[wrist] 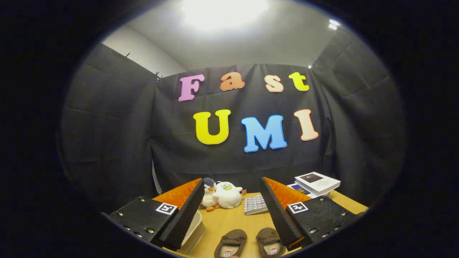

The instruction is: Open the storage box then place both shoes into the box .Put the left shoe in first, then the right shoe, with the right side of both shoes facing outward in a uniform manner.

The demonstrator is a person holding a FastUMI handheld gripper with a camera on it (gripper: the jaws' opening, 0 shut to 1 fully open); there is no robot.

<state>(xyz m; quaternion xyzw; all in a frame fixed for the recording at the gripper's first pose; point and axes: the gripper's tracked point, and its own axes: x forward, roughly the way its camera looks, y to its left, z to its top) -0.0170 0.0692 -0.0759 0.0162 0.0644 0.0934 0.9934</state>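
Storage box (pixel 193 229) pale, at table's (pixel 233 218) left edge, partly hidden behind left finger. Gripper (pixel 233 215) held above table, fingers spread wide apart, nothing between pads (black ribbed faces, orange backs). Pair of brown shoes (pixel 249 242) side by side on wood near front edge, below gap between fingers, openings up. Plush ducks (pixel 222 195) toward far edge, beyond fingers. Small patterned booklet (pixel 255 205) flat just right of them. Stack of books (pixel 315 183) at far right corner, beyond right finger.
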